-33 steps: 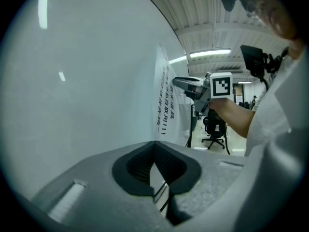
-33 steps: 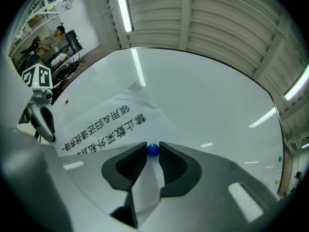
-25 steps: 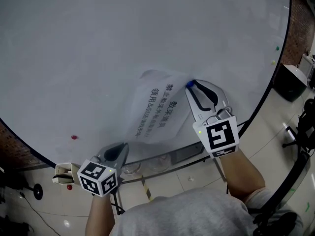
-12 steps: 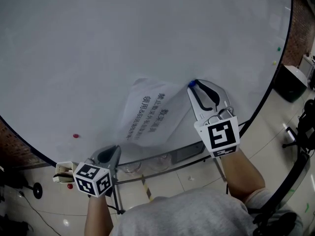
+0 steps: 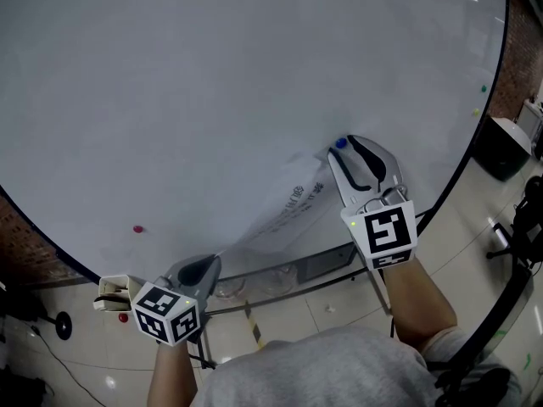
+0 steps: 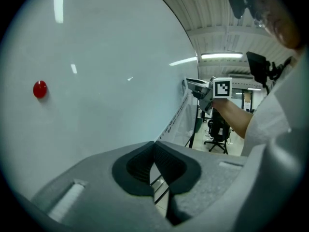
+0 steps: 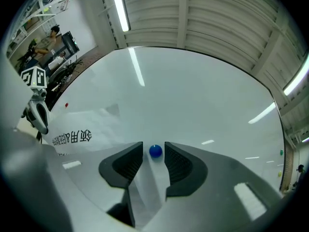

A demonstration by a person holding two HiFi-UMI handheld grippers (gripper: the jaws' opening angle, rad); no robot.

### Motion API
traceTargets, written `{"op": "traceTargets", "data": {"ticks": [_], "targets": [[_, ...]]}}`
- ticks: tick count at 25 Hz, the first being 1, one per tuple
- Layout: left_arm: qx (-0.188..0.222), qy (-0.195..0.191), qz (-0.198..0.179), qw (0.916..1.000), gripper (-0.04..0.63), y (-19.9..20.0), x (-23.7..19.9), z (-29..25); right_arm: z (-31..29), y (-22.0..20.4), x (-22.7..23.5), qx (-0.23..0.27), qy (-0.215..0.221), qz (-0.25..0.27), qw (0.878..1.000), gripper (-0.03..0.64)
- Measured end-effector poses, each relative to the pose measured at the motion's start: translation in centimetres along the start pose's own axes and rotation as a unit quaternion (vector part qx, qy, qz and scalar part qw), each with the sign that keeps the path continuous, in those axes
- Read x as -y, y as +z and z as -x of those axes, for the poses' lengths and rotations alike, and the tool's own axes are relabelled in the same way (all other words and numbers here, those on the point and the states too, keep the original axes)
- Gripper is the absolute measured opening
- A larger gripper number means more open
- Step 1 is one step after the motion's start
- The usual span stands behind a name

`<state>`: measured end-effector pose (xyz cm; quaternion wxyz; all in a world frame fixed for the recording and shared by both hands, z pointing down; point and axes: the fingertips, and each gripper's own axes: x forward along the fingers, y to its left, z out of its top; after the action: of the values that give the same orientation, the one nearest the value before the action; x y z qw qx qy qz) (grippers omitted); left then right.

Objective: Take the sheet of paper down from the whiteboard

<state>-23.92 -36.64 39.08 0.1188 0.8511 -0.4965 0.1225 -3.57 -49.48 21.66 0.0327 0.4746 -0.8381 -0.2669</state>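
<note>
Since the earlier frames the sheet of paper (image 5: pixel 293 206) has swung off the whiteboard (image 5: pixel 212 83) and now shows nearly edge-on. The right gripper (image 5: pixel 350 149) has just been opening its jaws, which stand apart around the blue magnet (image 7: pixel 155 151). The board is glossy white, above a tiled floor (image 5: pixel 475 253). Only the left gripper view shows an office chair (image 6: pixel 217 132) (and a ribbed ceiling). The left gripper (image 6: pixel 154 149) is clamped on the sheet's lower corner. The sheet, with black print along it, stretches up toward the magnet.

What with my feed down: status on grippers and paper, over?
Left gripper shut on sheet of paper corner, sheet bowed off whiteboard. Right gripper open, jaws just been opening, blue magnet between them. Nothing else blocking.
</note>
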Motion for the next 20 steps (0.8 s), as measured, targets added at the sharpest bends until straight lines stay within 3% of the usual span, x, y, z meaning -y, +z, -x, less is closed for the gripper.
{"op": "traceTargets", "data": {"ticks": [5, 9, 16, 20], "targets": [[0.006, -0.048, 0.007, 0.9988, 0.002, -0.7, 1.9, -0.5, 1.7, -0.3, 0.3, -0.010, -0.020, -0.004, 1.000, 0.130], [0.011, -0.052, 0.020, 0.9984, 0.002, -1.6, 2.1, -1.1, 5.1, -2.4, 0.6, -0.043, -0.035, -0.024, 0.998, 0.018], [0.028, -0.040, 0.027, 0.9984, 0.002, -2.6, 2.9, 0.6, 12.6, -7.4, -2.5, -0.122, 0.002, -0.097, 0.988, 0.002], [0.047, -0.021, 0.027, 0.9983, 0.002, -2.7, 4.4, 3.3, 16.1, -8.9, -6.6, -0.152, 0.057, -0.127, 0.979, 0.002]]}}
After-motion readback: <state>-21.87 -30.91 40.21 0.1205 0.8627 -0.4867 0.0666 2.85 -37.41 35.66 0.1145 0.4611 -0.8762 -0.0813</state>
